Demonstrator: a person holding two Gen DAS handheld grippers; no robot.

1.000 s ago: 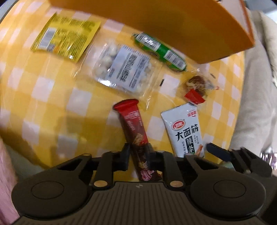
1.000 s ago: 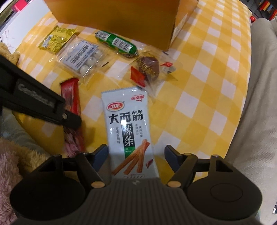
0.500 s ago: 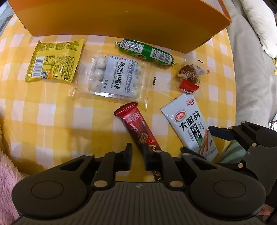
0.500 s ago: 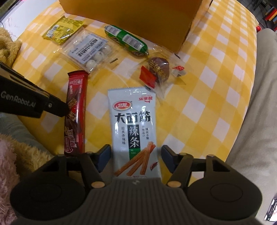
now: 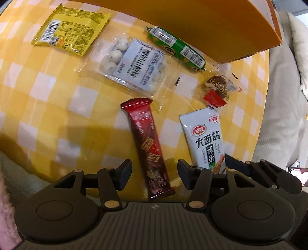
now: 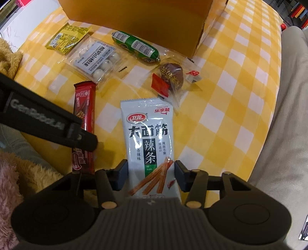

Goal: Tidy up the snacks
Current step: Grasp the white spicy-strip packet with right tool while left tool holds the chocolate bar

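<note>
While the left gripper (image 5: 154, 173) was opening around the red bar (image 5: 148, 148), the right gripper (image 6: 151, 172), closing on the white packet (image 6: 149, 142), was judged best kept centred.

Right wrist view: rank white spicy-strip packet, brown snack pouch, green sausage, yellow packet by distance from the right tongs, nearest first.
1. White spicy-strip packet, between the closing right tongs.
2. Brown snack pouch, beyond it, slightly right.
3. Green sausage, by the orange box.
4. Yellow packet, far left.

Opening jaws astride red snack bar (image 5: 149, 146)
</note>
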